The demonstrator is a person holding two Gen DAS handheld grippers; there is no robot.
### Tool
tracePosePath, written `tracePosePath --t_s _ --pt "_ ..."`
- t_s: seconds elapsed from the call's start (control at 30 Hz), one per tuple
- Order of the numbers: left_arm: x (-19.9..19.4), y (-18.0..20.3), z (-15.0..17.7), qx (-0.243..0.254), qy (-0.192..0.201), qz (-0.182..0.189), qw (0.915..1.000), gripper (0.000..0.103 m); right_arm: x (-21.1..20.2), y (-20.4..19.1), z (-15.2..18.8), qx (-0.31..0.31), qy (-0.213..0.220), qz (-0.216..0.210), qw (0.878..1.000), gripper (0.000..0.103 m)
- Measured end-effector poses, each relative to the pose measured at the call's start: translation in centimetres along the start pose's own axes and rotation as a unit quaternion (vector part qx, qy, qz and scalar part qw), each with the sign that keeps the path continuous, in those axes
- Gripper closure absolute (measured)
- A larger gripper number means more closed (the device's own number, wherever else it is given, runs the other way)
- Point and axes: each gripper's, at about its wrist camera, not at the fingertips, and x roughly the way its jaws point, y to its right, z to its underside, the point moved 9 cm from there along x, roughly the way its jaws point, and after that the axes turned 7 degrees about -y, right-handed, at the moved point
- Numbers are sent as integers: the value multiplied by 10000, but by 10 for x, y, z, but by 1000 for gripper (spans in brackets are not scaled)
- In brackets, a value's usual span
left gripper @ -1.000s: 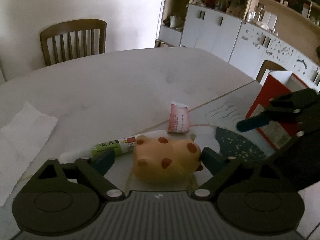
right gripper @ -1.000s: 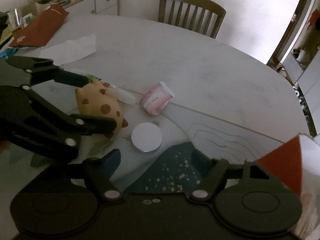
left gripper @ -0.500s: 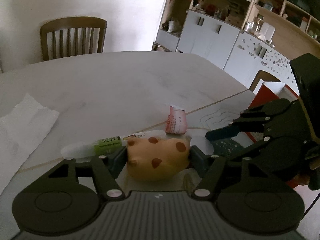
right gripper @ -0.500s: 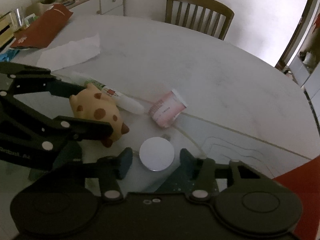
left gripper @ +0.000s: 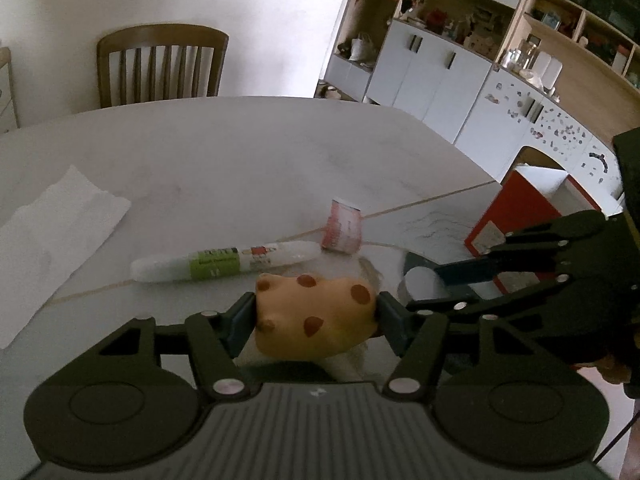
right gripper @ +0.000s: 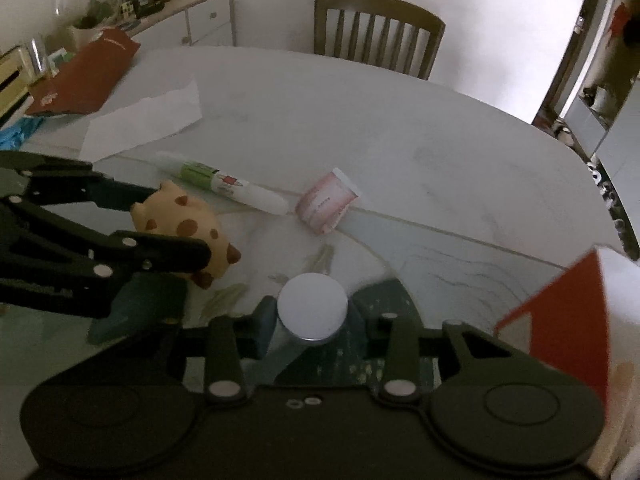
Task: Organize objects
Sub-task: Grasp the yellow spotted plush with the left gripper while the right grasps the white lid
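Two tools work over one bench (left gripper: 240,152). One left tool (left gripper: 316,316), its jaws just narrowed, clamps the single spotted yellow toy animal (left gripper: 316,320). One right tool (right gripper: 312,316), jaws just narrowed too, pinches one round white disc (right gripper: 313,306). One green-labelled tube (left gripper: 224,265) and one pink tipped cup (left gripper: 343,231) lie beyond, one white paper sheet (left gripper: 52,236) off left.

A tan toy (left gripper: 316,316) with brown spots, a white round lid (right gripper: 313,306), a pink cup (right gripper: 326,202).
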Motion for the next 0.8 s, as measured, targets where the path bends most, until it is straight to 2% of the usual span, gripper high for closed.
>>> tracePosePath --t_s 0.13,0.37,0.8 --pt "-12 10 6 -103 -42 54 9999 39 -24 1 8 134 72 -15 9999 65" --pt "-40 38 8 -5 36 159 9999 39 -67 7 23 297 248 5 9993 65" --pt "-79 118 5 323 252 291 9987 39 -136 34 56 510 695 -86 9962 65"
